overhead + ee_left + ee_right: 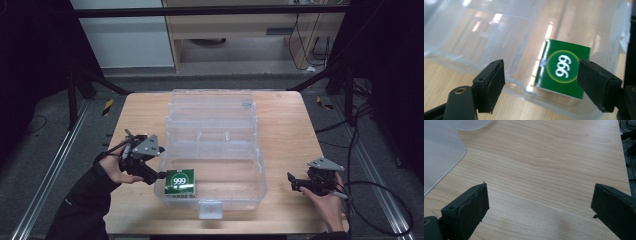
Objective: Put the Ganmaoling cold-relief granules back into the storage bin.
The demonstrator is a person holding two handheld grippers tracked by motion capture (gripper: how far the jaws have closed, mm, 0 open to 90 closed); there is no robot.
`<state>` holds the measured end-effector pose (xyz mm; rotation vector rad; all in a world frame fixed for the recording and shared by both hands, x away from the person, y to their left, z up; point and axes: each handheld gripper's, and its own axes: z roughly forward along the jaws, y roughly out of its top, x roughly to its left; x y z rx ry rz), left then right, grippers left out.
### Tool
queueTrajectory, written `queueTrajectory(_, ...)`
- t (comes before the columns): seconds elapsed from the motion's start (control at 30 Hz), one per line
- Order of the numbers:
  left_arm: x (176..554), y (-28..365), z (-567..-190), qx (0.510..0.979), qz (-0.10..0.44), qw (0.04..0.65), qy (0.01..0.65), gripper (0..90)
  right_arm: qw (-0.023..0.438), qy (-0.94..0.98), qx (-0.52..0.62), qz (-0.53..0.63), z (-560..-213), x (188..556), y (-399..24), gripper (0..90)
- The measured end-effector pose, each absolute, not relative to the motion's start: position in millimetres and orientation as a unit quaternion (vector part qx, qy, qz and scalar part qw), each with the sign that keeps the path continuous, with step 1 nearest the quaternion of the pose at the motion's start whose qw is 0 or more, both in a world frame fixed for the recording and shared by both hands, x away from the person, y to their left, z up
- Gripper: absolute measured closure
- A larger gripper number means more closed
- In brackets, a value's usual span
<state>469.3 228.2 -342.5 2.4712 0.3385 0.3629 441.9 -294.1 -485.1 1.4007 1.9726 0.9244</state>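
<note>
Left gripper (541, 75) gapes wide at the clear box's (260, 170) near-left corner, green 999 packet (562, 71) lying just ahead inside; right gripper (540, 205), open too, waits well apart.

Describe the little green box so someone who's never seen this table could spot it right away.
On the wooden table sits a large clear plastic case, lid open. Inside its front left corner lies the green box, right by the left gripper. It is the one coloured item, marked 999 in a white circle.
</note>
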Motion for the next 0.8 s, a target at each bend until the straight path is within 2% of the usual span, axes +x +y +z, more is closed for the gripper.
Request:
queueTrajectory(0.23, 464.1, 263.7, -353.4, 0.901, 0.167, 0.339, 0.215, 23.2, 0.275, 0.728, 0.524, 0.345, -484.1, 441.0, -295.0, 2.1)
queueTrajectory(0.4, 460.8, 291.3, -374.7, 0.870, 0.181, 0.362, 0.282, 24.0, 0.274, 0.727, 0.526, 0.346, -484.5, 440.6, -295.2, 2.2)
queueTrajectory(0.6, 460.0, 315.6, -408.2, 0.836, 0.201, 0.361, 0.360, 24.4, 0.275, 0.727, 0.526, 0.345, -485.0, 440.5, -295.9, 2.2)
queueTrajectory(0.8, 463.2, 327.6, -439.4, 0.817, 0.207, 0.350, 0.410, 24.2, 0.275, 0.725, 0.530, 0.344, -485.7, 440.4, -296.9, 2.2)
